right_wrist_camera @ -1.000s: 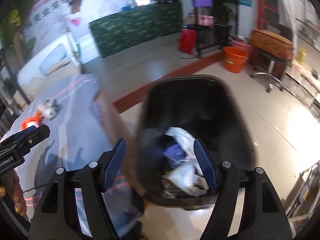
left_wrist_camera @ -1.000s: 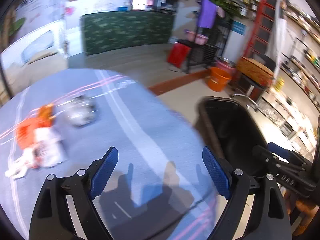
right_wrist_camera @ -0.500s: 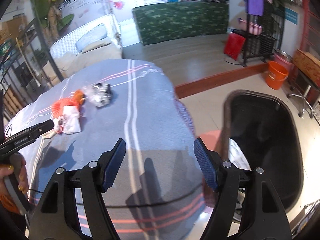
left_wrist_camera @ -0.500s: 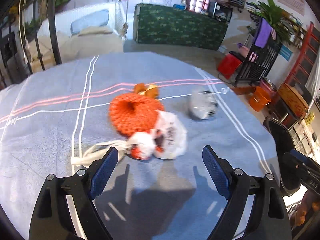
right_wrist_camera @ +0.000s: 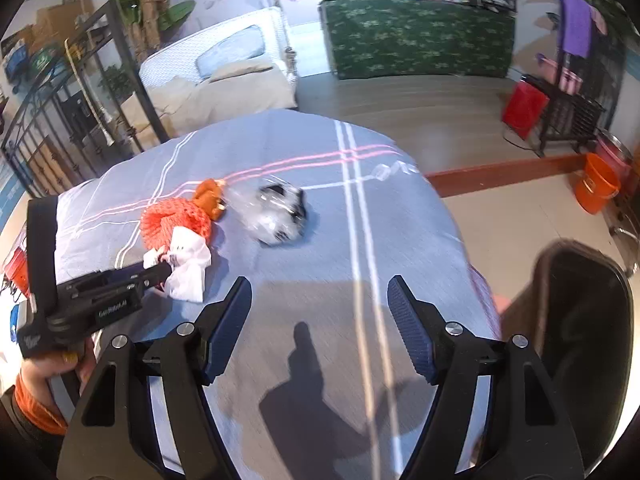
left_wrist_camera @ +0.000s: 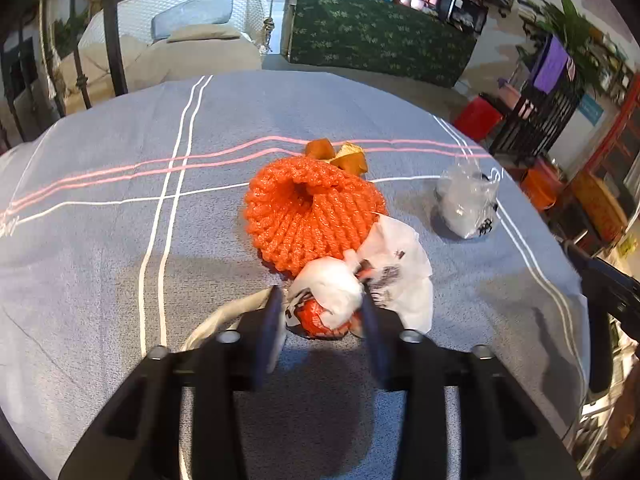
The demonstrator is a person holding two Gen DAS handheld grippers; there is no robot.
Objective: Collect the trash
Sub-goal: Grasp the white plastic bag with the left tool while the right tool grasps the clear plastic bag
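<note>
My left gripper [left_wrist_camera: 322,320] has its jaws narrowed around the wrapper wad [left_wrist_camera: 334,300], contact unclear. The right gripper [right_wrist_camera: 320,320] gapes empty; the bin [right_wrist_camera: 580,320] is at its three o'clock. Risk: the net [left_wrist_camera: 308,216] at twelve o'clock snags and drags along.
</note>
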